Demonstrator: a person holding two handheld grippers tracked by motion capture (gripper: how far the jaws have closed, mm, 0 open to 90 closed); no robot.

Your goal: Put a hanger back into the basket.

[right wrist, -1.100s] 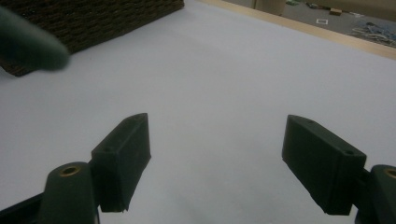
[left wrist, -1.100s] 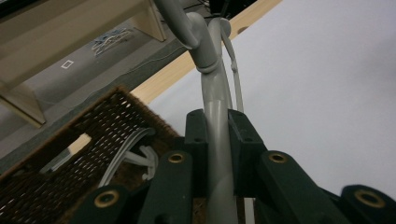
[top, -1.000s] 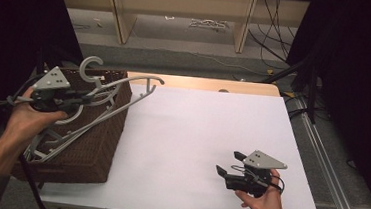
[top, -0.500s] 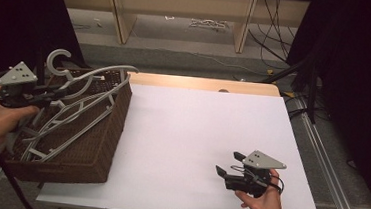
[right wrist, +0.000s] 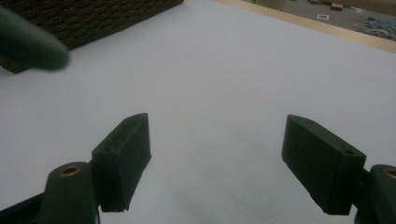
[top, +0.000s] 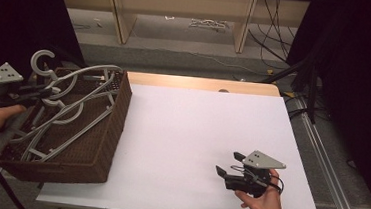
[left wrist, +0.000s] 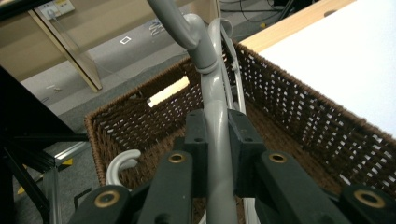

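A brown wicker basket point(top: 114, 124) stands at the table's left edge and holds several grey plastic hangers point(top: 67, 118). My left gripper point(top: 44, 92) sits over the basket's left rim, shut on one grey hanger point(left wrist: 215, 112) whose hook point(top: 41, 60) curls up above the basket. In the left gripper view the hanger's bar runs straight up between the two pads point(left wrist: 196, 140). My right gripper point(top: 229, 165) rests low on the white table point(top: 196, 130) near its front right, jaws wide apart with nothing between them point(right wrist: 215, 158).
Inside the basket point(left wrist: 280, 98) lies another hanger hook point(left wrist: 119, 163). Wooden shelf units point(top: 180, 14) and cables point(top: 275, 21) stand on the floor beyond the table. A metal rail point(top: 325, 155) runs along the table's right side.
My left gripper has pulled the held hanger leftward and a little down, out to the basket's left rim. The right gripper has stayed still and open.
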